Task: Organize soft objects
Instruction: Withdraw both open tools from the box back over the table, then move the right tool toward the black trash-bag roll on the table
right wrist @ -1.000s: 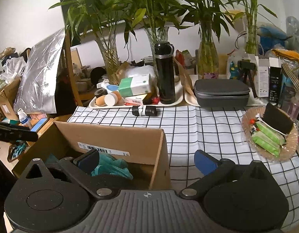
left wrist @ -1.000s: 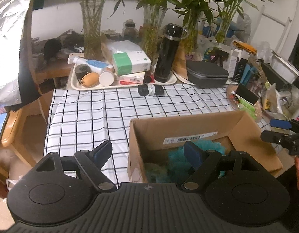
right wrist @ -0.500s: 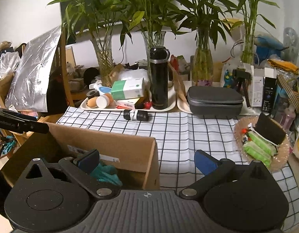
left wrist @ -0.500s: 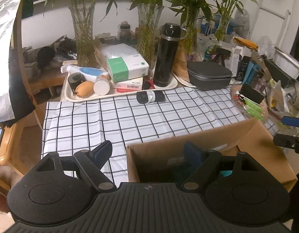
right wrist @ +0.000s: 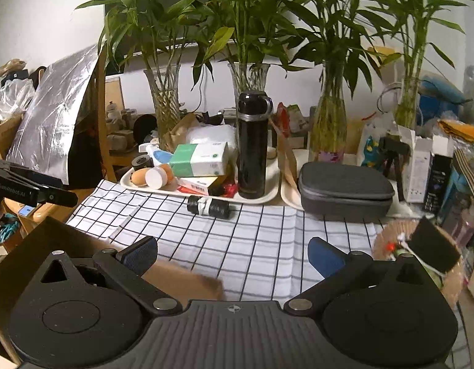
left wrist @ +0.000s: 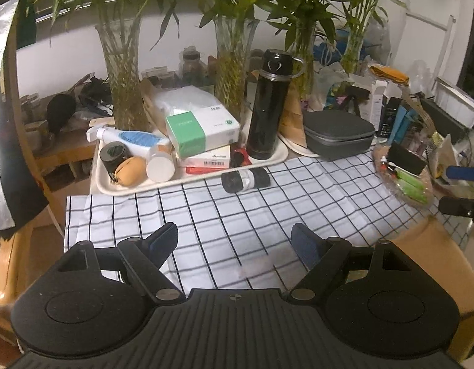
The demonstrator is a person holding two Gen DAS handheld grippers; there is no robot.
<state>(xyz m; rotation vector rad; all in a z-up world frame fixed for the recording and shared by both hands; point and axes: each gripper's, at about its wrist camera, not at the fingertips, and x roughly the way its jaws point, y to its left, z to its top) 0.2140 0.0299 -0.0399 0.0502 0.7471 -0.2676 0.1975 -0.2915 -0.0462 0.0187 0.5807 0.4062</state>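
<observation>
Left gripper (left wrist: 235, 240) is wide open with nothing between its blue pads, above the checked cloth (left wrist: 267, 206). Right gripper (right wrist: 233, 253) is just as wide and empty, its left finger over the box (right wrist: 178, 279) rim. The cardboard box sits at the cloth's near edge; its inside is hidden in both views, so no soft objects can be seen.

A white tray (left wrist: 132, 188) holds a flask (left wrist: 269, 107), a green-and-white tissue pack (left wrist: 203, 132), a spray bottle (left wrist: 129, 137) and a barcoded box; that print is too small to read. A black roll (left wrist: 245, 179) lies on the cloth, just in front of the tray. A basket (right wrist: 452, 279) holds green packets.

Only the right view shows "GenRobot.AI" on the other gripper's arm, plus a silver sheet (right wrist: 55, 120).
</observation>
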